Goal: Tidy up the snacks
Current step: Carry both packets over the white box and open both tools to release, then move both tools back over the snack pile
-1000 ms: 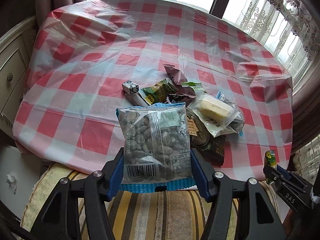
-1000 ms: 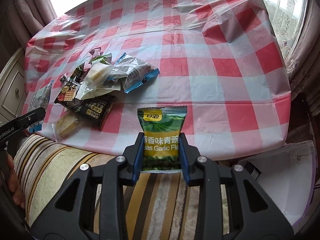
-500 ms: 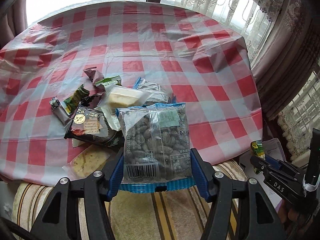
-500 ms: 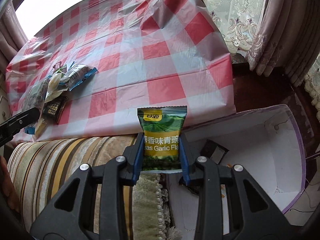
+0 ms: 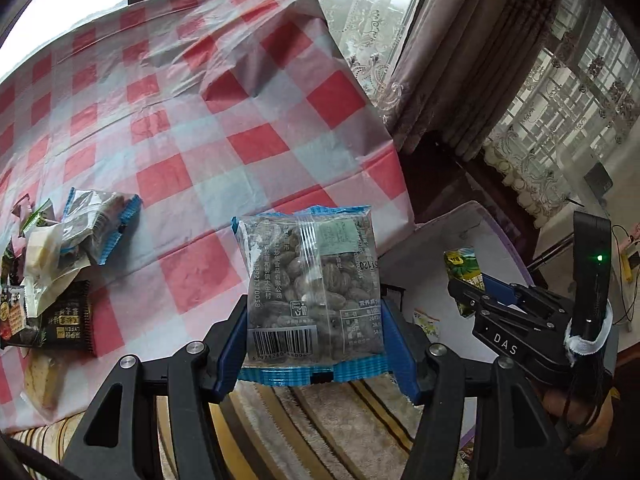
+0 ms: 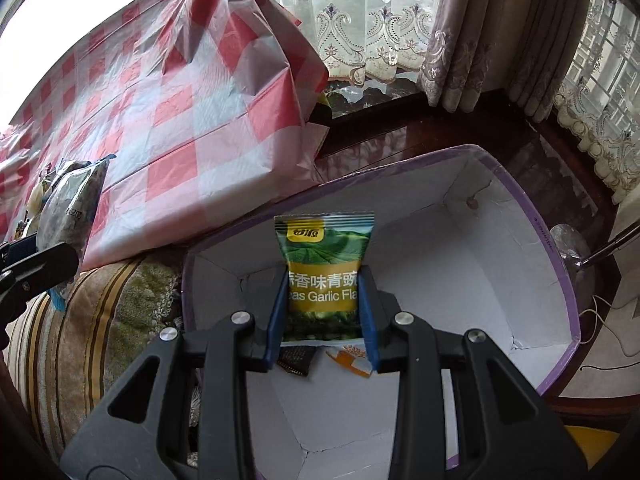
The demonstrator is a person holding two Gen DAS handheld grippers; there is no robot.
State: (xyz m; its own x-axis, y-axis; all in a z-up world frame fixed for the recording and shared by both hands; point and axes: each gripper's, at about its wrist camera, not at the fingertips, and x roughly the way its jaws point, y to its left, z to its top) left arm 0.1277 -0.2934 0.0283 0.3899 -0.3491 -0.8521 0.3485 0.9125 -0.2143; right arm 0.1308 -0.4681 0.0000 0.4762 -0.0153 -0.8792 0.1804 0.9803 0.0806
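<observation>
Two claws loaded: right claw point(image 6: 323, 312) pinching pea packet point(image 6: 324, 268) above box point(image 6: 552, 264)

**Readable text on the snacks and gear**

The green pea packet point(image 6: 323, 276) shows "as Garlic Fla" in white on its yellow band, with Chinese characters above it and a yellow logo badge near the top. The clear nut bag point(image 5: 314, 288) has a barcode at its lower left, a tiny "Don't Litter" box, and "ST120" printed sideways. The right gripper point(image 5: 466, 292) body reads "DAS". A dark wrapper point(image 5: 66, 326) carries upside-down print, too small to make out.
</observation>
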